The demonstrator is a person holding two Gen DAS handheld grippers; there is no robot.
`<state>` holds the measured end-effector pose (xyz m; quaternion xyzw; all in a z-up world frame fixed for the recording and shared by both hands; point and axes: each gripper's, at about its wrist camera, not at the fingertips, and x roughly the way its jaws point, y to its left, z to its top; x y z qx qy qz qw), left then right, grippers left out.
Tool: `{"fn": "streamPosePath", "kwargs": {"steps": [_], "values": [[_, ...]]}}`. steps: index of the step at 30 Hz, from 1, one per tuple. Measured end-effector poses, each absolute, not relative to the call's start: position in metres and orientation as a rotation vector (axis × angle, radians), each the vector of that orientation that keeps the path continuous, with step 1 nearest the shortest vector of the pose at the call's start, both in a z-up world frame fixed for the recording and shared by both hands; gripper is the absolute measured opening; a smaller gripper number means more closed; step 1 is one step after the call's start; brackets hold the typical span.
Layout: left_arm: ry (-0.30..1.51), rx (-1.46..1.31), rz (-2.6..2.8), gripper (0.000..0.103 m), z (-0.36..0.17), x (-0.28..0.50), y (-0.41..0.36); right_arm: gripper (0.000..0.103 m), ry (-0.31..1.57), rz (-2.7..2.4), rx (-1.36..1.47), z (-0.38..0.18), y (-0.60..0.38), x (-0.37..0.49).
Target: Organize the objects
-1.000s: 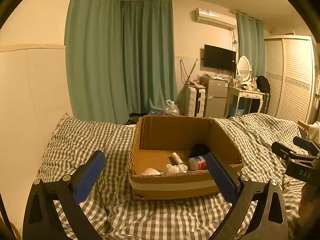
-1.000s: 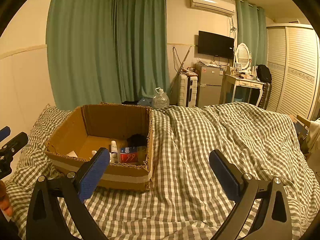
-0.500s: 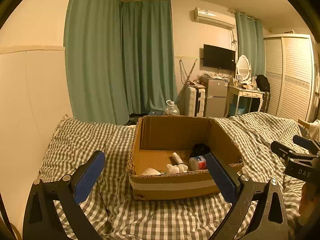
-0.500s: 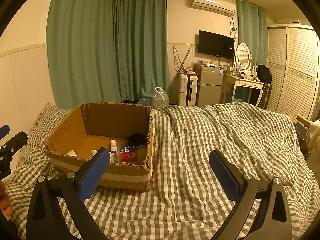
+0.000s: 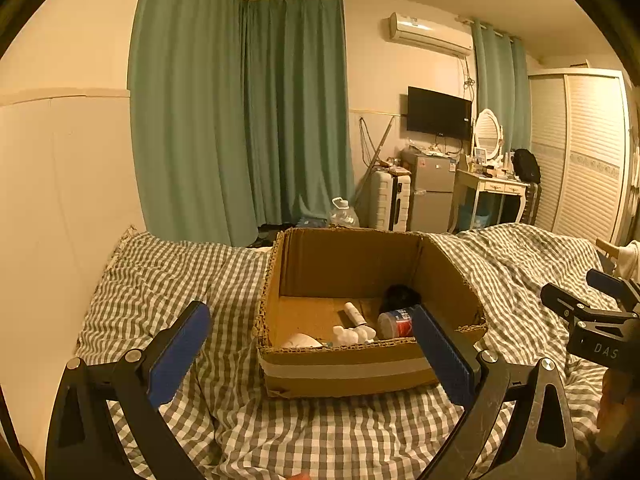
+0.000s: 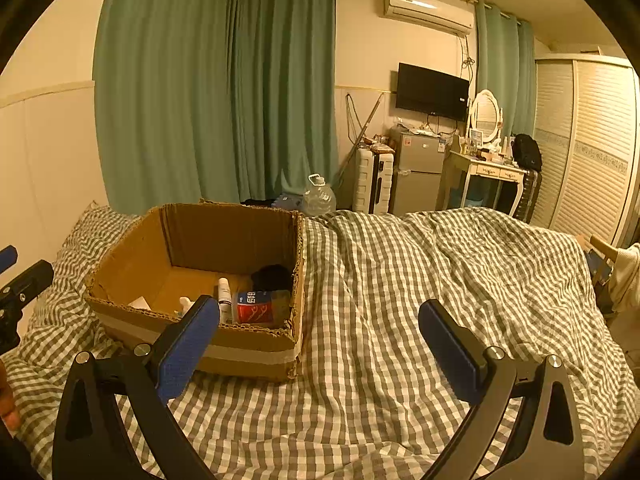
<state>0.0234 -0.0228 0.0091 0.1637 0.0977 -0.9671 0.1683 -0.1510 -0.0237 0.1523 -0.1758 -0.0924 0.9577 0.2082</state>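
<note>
Green curtains [image 5: 240, 112] are seen across the far wall of a bedroom, with a wall-mounted television [image 5: 439, 113], an air conditioner [image 5: 430, 35], a small fridge [image 5: 431, 190] and a white dressing table [image 5: 490, 188] ranged to their right under dim yellow light. A bed covered by a grey-and-white checked quilt [image 6: 420, 280] occupies the foreground of both views. An open cardboard box [image 5: 360, 368], banded with pale tape along its near wall, is set on the quilt toward the bed's left side. Several small items are lodged inside it against the near wall: a red-and-white can [image 6: 258, 307] lying on its side, a small white bottle [image 6: 225, 294] standing upright, a dark rounded object [image 6: 272, 276] behind the can, a white lumpy item [image 5: 354, 335] and a pale flat piece [image 5: 301, 340] toward the near left corner; their exact nature cannot be determined. The left gripper [image 5: 310, 354] is held above the quilt in front of the box, its blue-padded jaws spread wide and nothing between them; the right pad overlaps the box's near right corner in the view, though contact cannot be confirmed. The right gripper [image 6: 318, 348] is held above bare quilt just right of the box, jaws likewise spread wide and unloaded. Each gripper is partly visible at the edge of the other's view.
</note>
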Motion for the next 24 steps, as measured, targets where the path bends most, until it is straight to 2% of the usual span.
{"fn": "streamPosePath", "kwargs": {"steps": [24], "values": [[0.268, 0.517, -2.795, 0.103, 0.0048, 0.0189, -0.0162, 0.100, -0.283, 2.662, -0.492, 0.1506, -0.0262, -0.1531]]}}
